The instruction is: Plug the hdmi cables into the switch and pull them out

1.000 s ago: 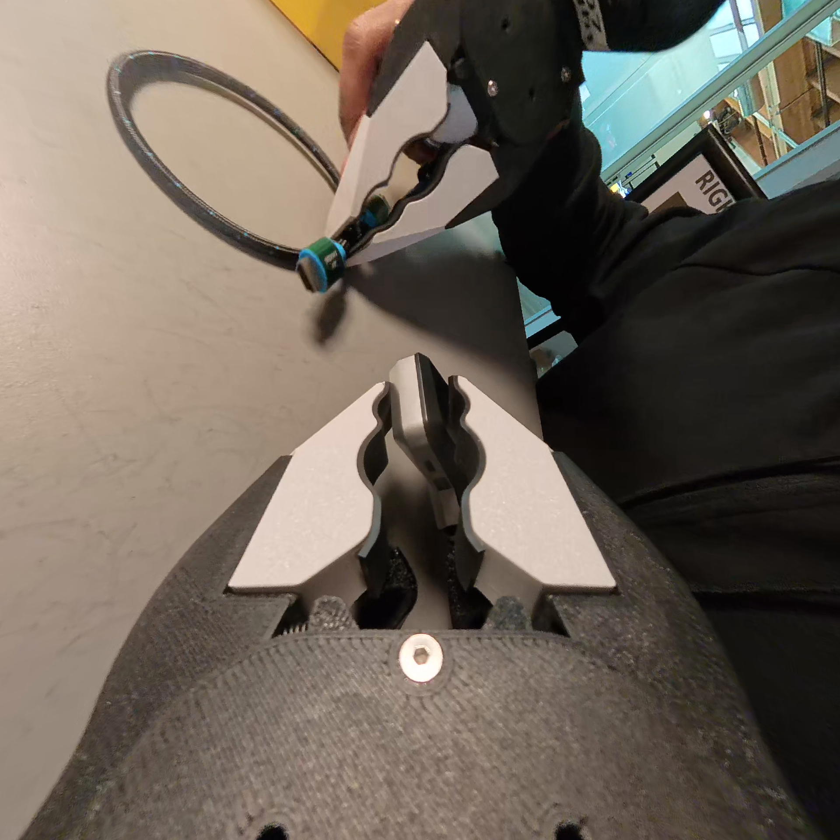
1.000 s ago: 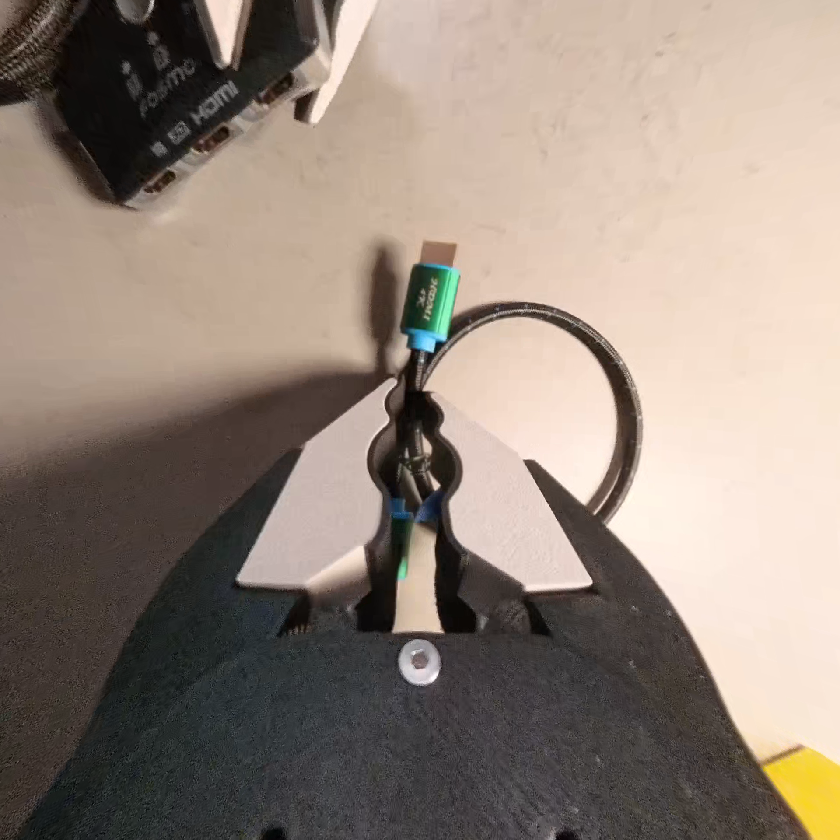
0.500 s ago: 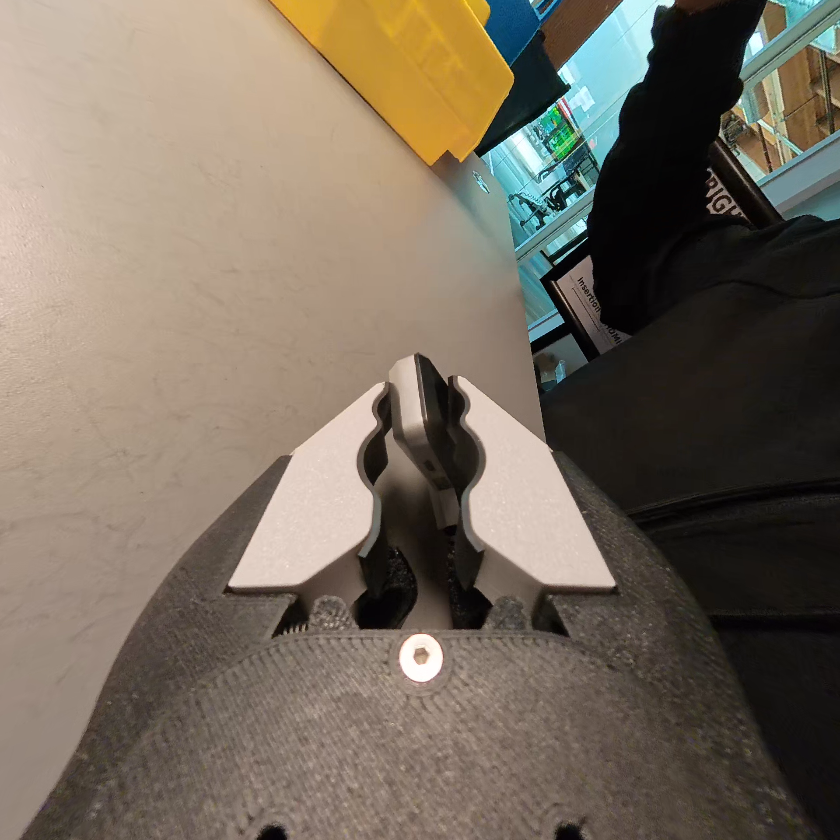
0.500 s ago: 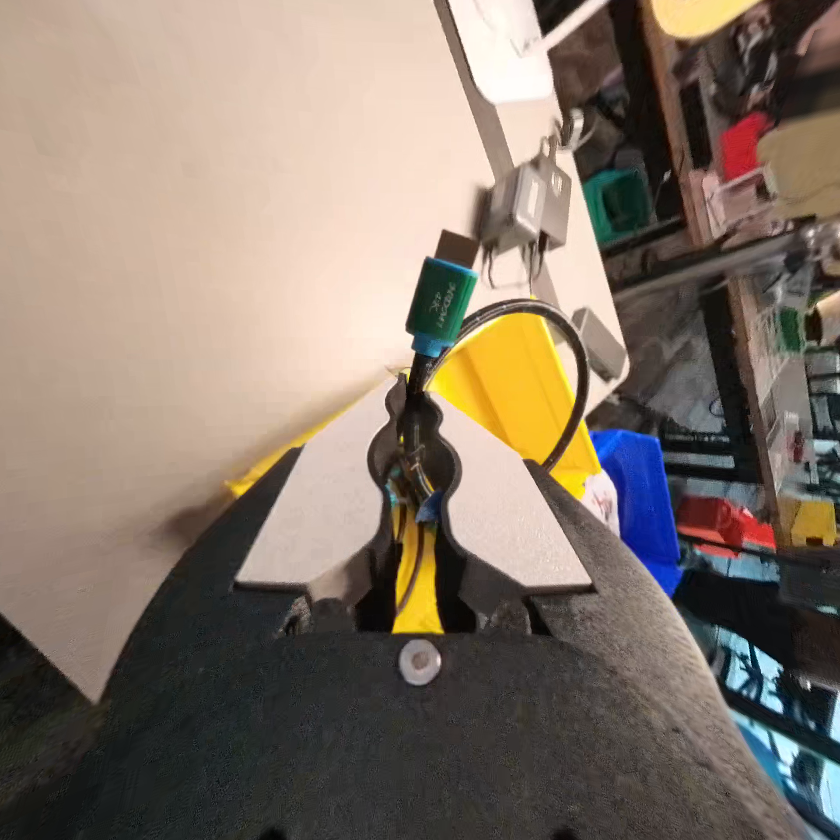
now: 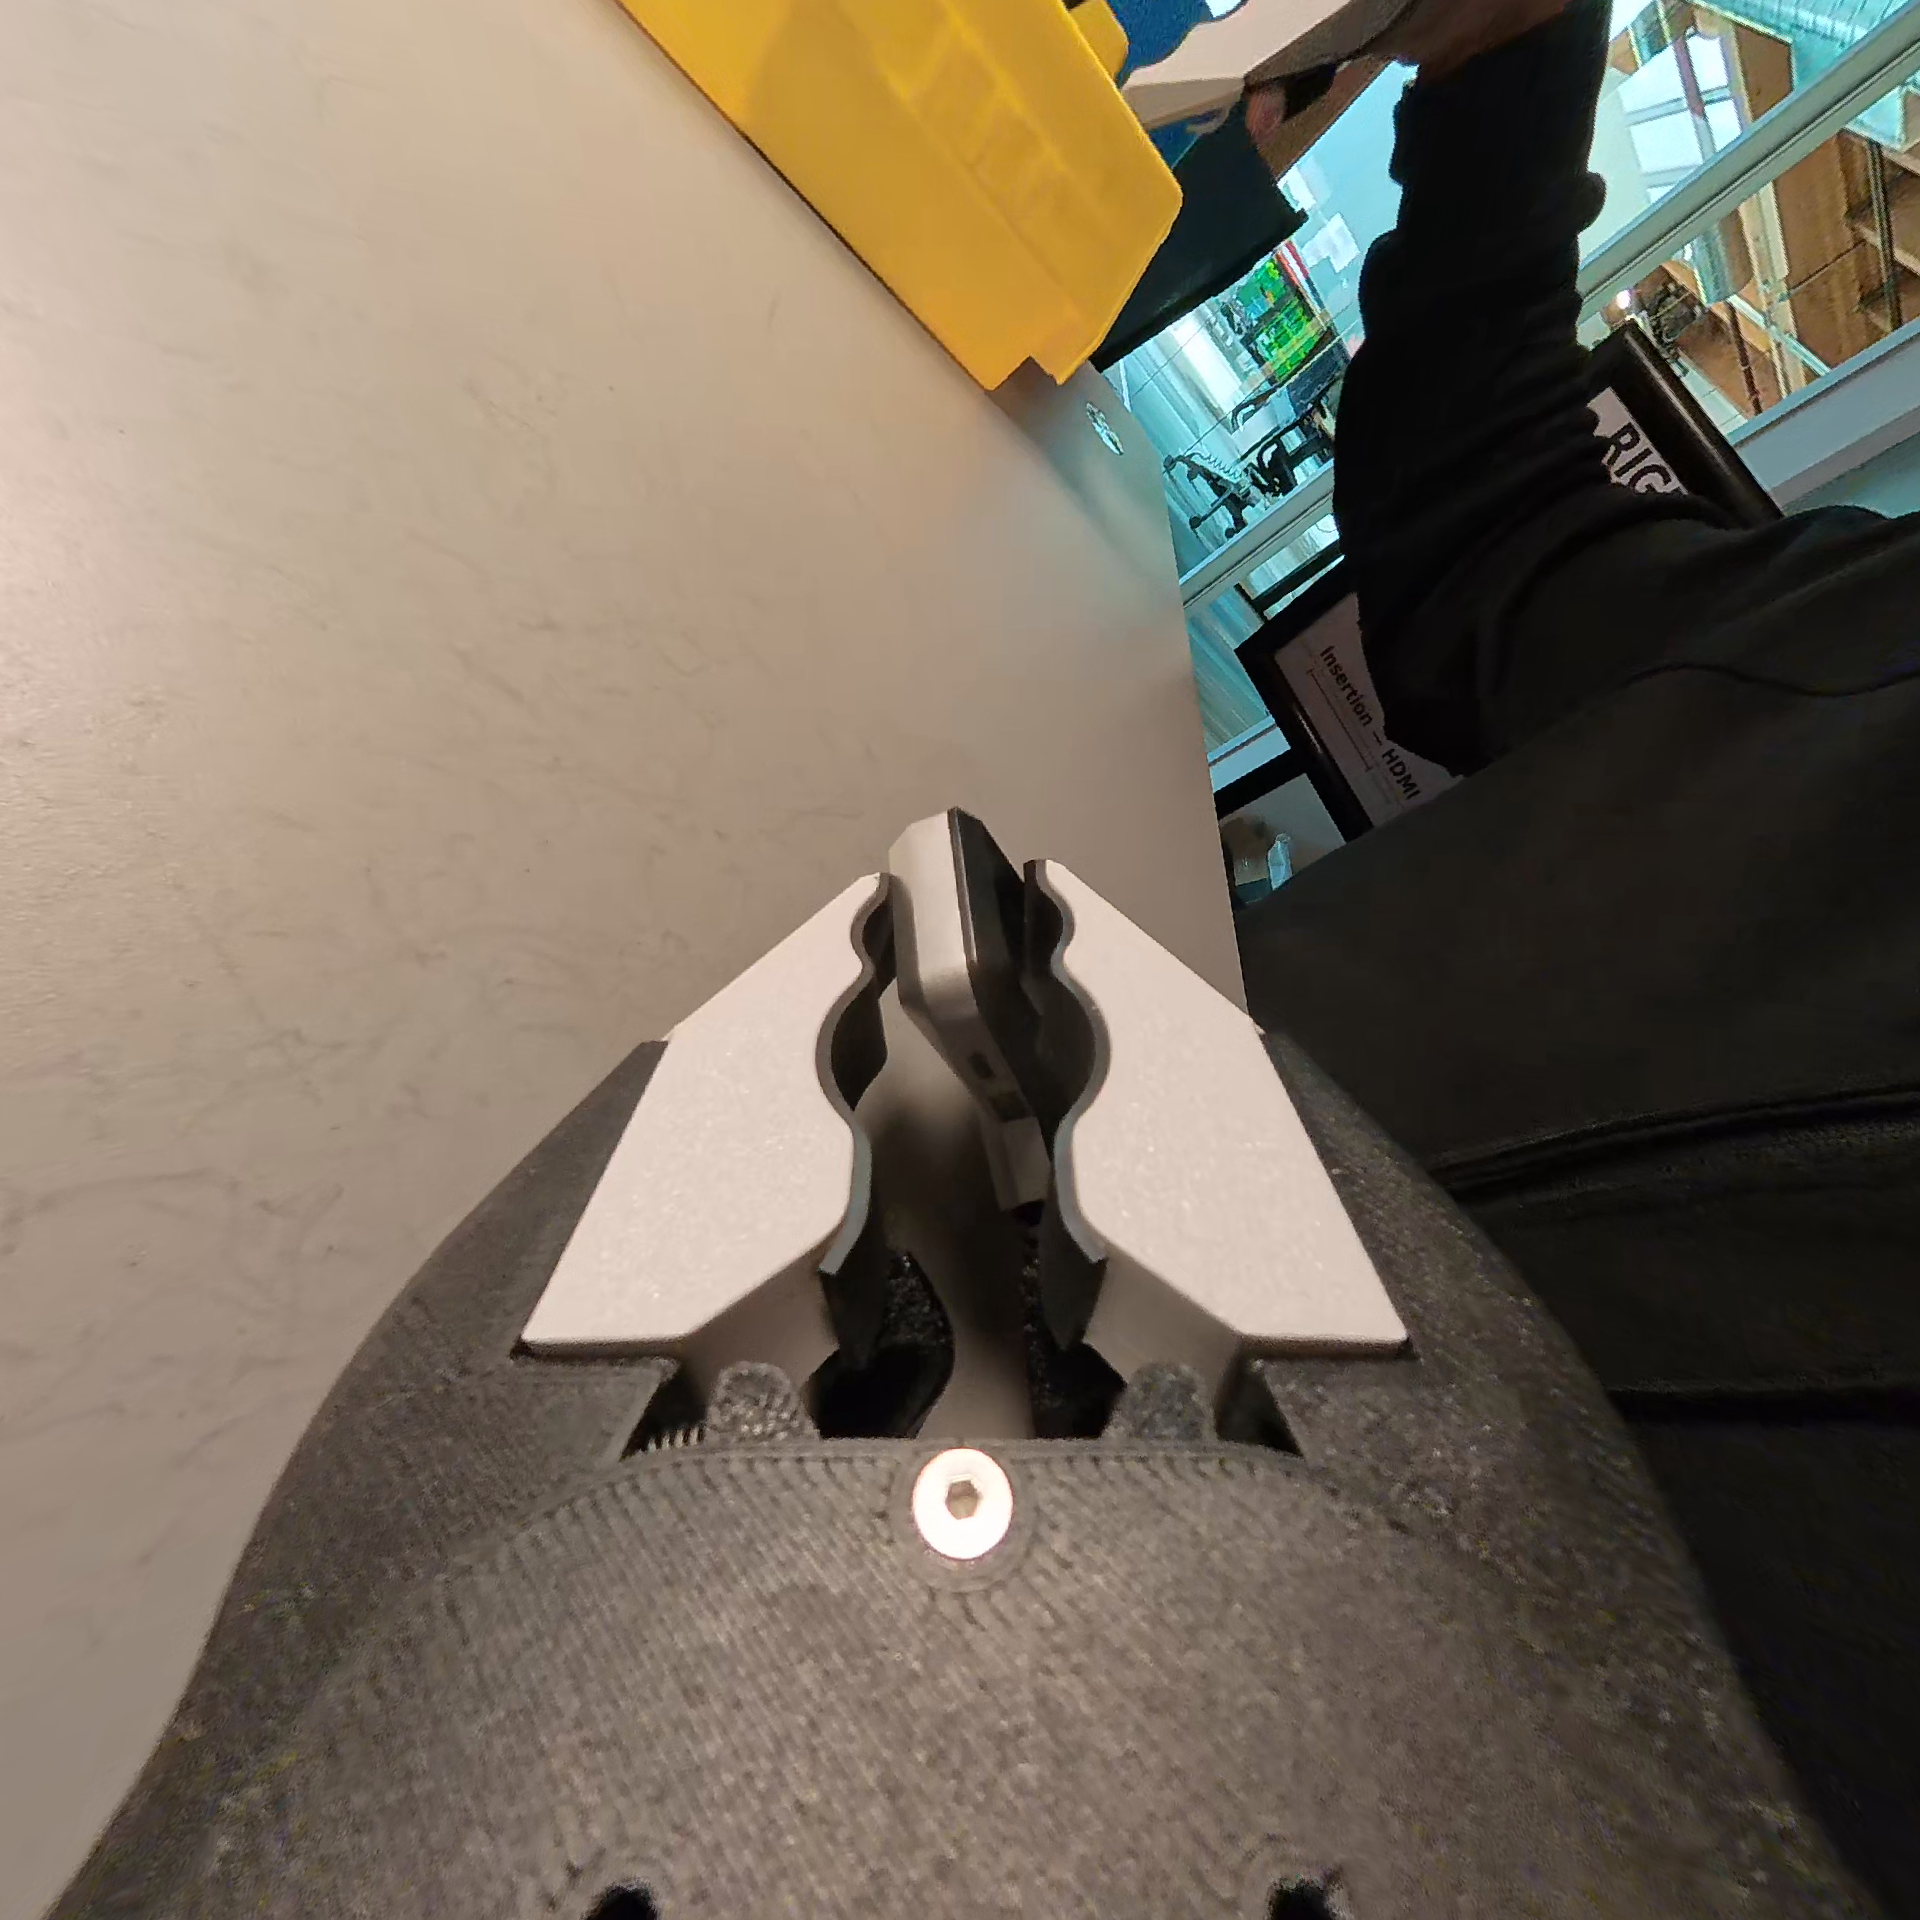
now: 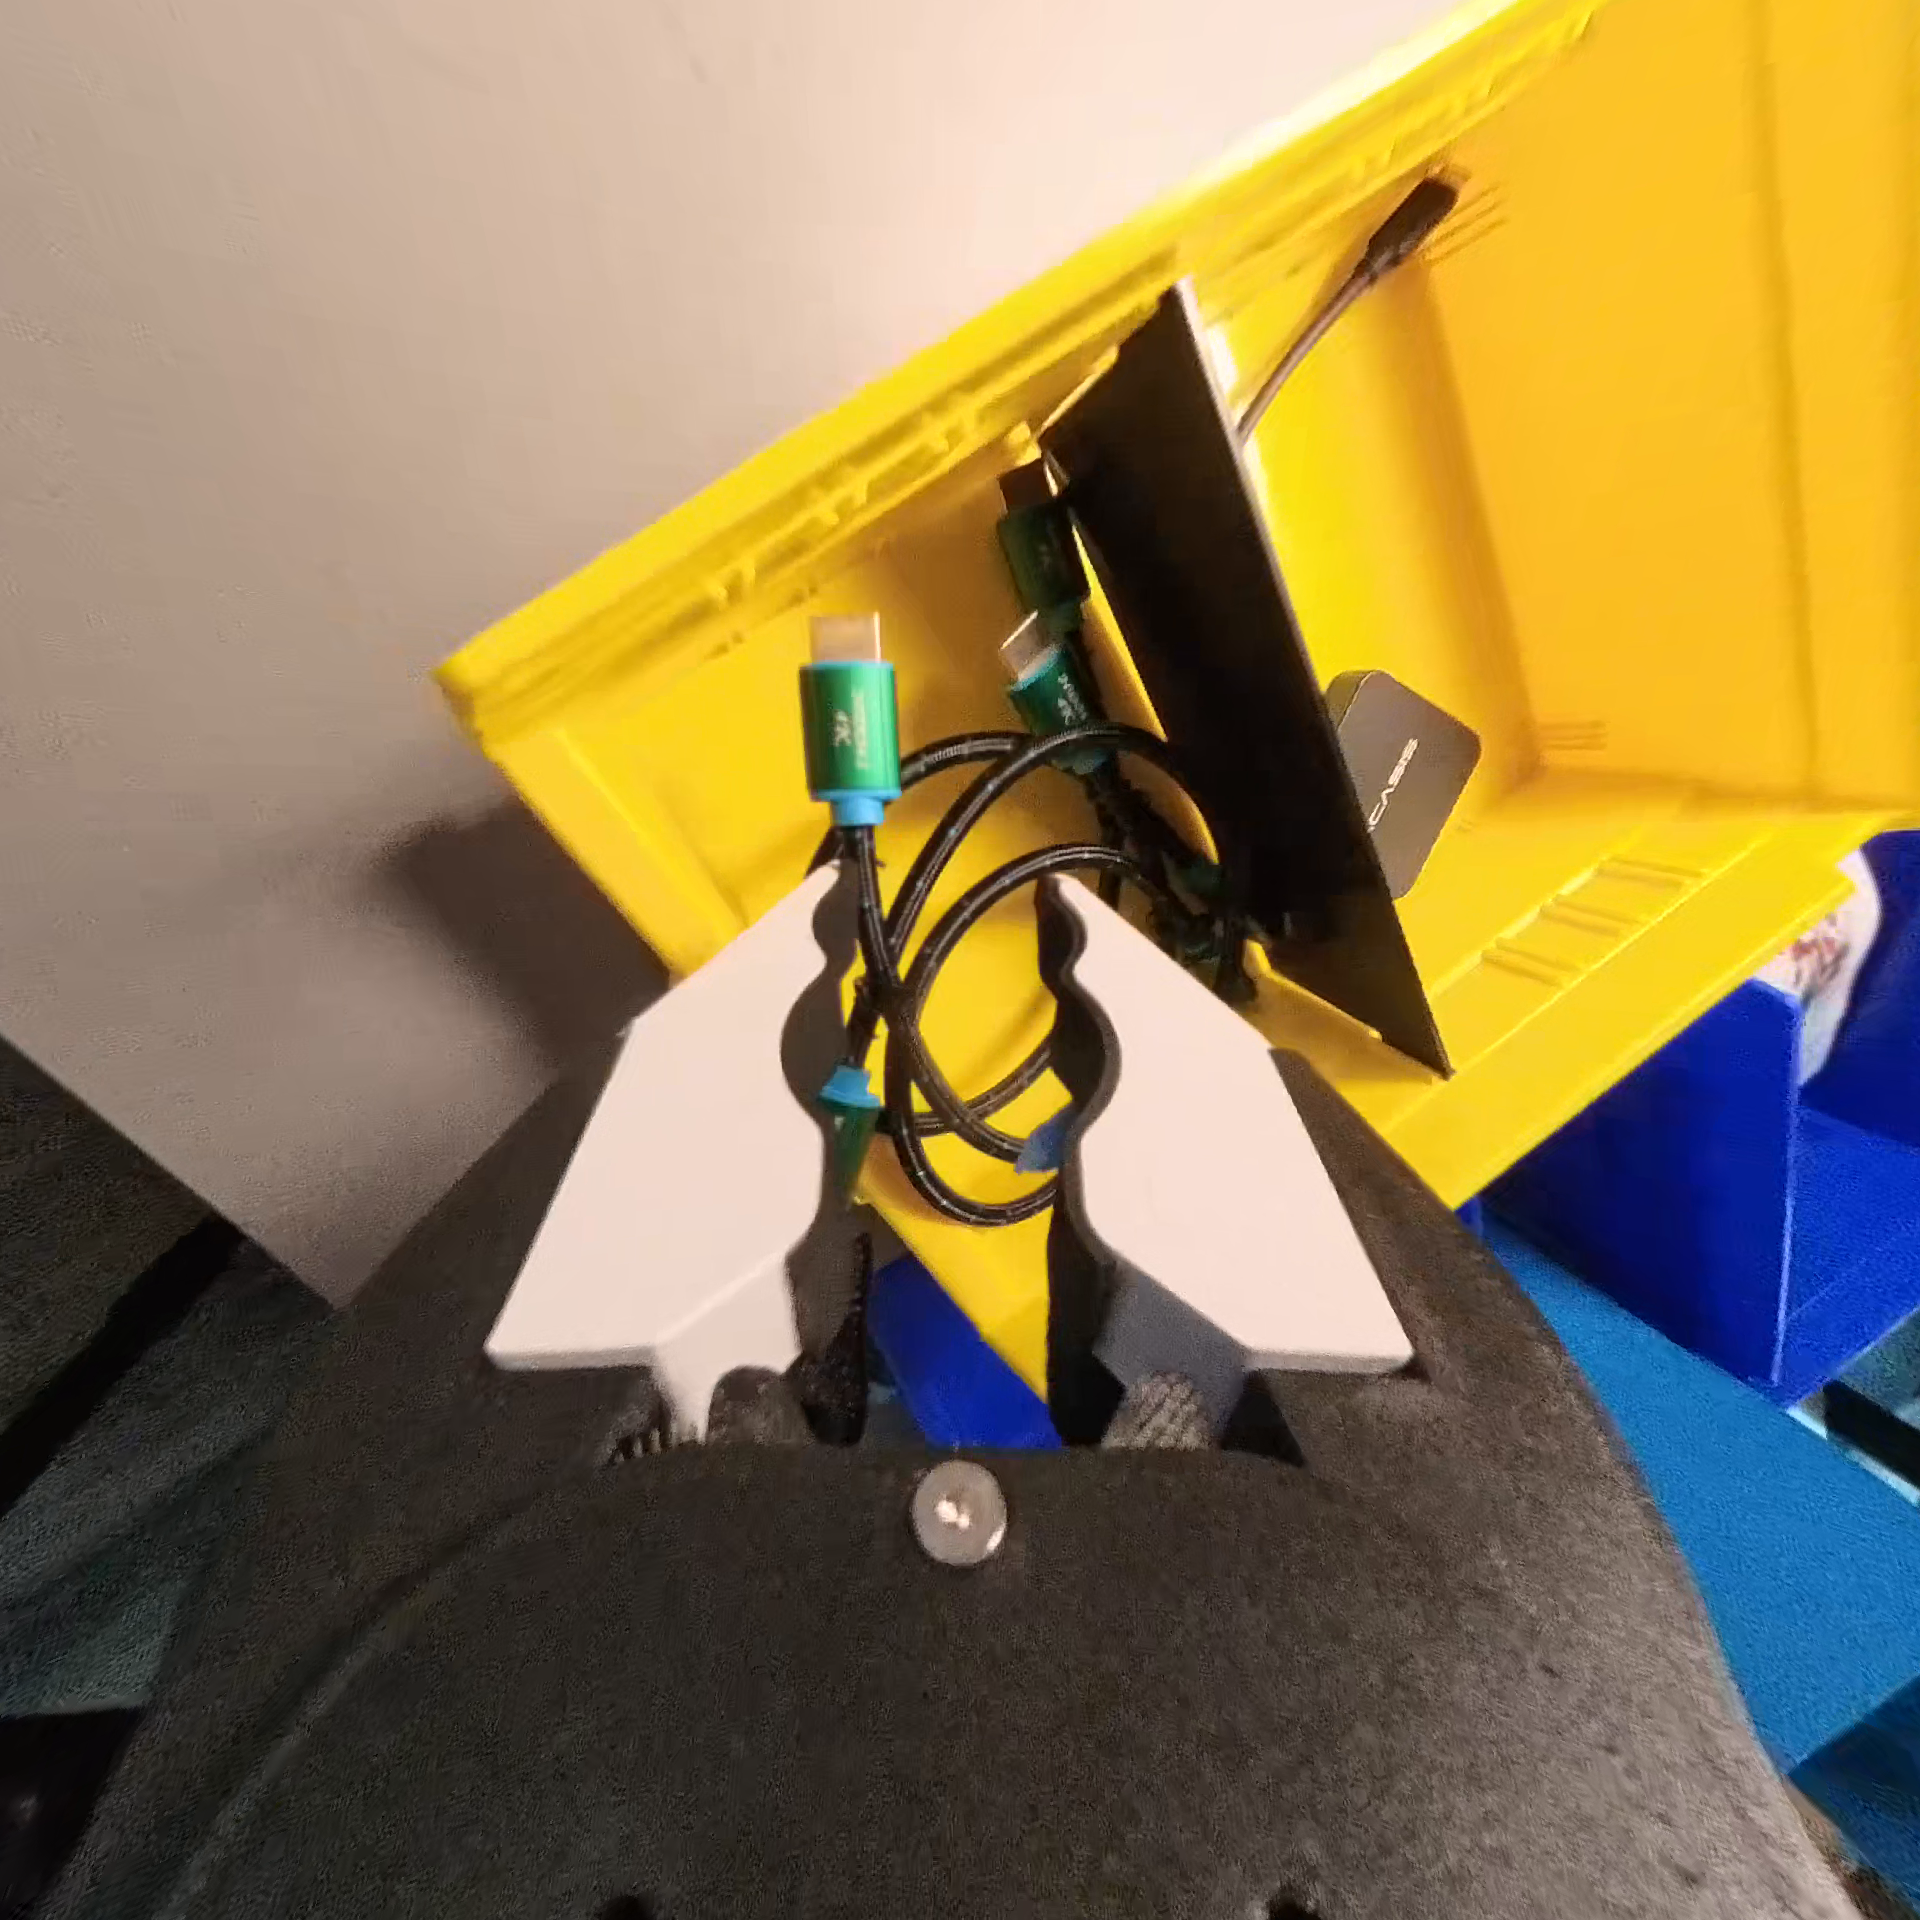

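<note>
My left gripper (image 5: 956,878) is shut on the HDMI switch (image 5: 951,956), a thin grey and black slab that stands edge-on between the fingers above the beige table (image 5: 416,623). My right gripper (image 6: 940,883) is open over the yellow bin (image 6: 1558,416). A coiled black braided HDMI cable (image 6: 925,997) hangs loosely between its fingers. The cable's green plug (image 6: 850,727) points up and its second green plug lies against the left finger (image 6: 707,1143).
In the yellow bin stand a black divider panel (image 6: 1247,675), more green-plug cables (image 6: 1049,696) and a small black box (image 6: 1403,769). Blue bins (image 6: 1662,1195) lie beside it. In the left wrist view the yellow bin (image 5: 935,156) sits at the table's far edge, near a person's black sleeve (image 5: 1475,416). My right fingertips sit around 40 cm from my left ones.
My right gripper has swung from above the table to over the yellow bin, and its jaws have opened around the cable. My left gripper still holds the switch.
</note>
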`<control>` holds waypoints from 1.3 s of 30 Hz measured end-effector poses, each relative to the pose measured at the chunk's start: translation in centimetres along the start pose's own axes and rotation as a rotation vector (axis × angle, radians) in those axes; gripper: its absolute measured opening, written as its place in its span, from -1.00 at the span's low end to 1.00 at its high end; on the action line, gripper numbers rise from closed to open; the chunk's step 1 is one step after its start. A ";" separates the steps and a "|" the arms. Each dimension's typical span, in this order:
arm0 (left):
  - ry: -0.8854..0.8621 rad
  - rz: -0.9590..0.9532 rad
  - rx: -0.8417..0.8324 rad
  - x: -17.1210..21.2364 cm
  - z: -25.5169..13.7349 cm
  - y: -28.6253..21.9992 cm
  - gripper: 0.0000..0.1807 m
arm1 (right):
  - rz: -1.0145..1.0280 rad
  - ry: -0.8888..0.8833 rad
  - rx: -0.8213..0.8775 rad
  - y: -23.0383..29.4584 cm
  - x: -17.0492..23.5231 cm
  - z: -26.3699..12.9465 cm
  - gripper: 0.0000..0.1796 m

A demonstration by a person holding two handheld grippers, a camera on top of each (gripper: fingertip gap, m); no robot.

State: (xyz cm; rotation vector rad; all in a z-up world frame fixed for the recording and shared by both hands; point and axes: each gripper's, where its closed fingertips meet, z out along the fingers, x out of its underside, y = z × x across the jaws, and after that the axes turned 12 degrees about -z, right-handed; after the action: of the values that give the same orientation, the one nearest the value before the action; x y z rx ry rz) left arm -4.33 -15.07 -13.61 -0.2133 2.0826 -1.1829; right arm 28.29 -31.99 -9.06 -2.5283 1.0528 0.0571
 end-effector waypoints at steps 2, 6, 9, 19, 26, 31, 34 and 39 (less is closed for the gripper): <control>-0.006 0.001 -0.002 -0.1 0.0 0.0 -0.73 | -0.031 -0.044 0.042 0.0 -2.1 -0.9 -0.59; -0.076 -0.010 -0.001 -1.1 -0.6 0.1 -0.74 | -0.145 -0.229 0.103 1.7 -10.0 -2.2 -0.63; -0.170 -0.048 0.025 -2.6 -1.6 0.1 -0.75 | -0.253 -0.401 0.064 4.9 -15.9 -2.2 -0.69; -0.459 -0.112 -0.023 -6.1 -4.7 1.6 -0.76 | -0.488 -0.769 -0.058 14.1 -31.2 4.3 -0.68; -0.557 -0.112 -0.138 -7.1 -5.7 2.9 -0.64 | -0.621 -0.828 0.006 15.2 -38.8 5.5 -0.53; -0.705 -0.033 -0.158 -9.0 -8.4 2.1 -0.35 | -0.727 -0.765 -0.021 15.6 -41.0 7.3 -0.41; -0.740 -0.009 -0.164 -9.8 -10.2 2.1 -0.27 | -0.782 -0.738 -0.088 15.8 -41.9 8.2 -0.36; -0.698 -0.025 -0.199 -9.5 -11.3 4.2 -0.28 | -0.879 -0.619 -0.253 16.3 -43.0 10.2 -0.30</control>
State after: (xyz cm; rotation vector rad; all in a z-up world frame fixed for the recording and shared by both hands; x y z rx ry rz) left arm -3.99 -0.58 -8.53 -0.6473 1.5677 -0.7572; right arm -12.53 -9.56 -16.01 -2.6695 -0.3332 0.6927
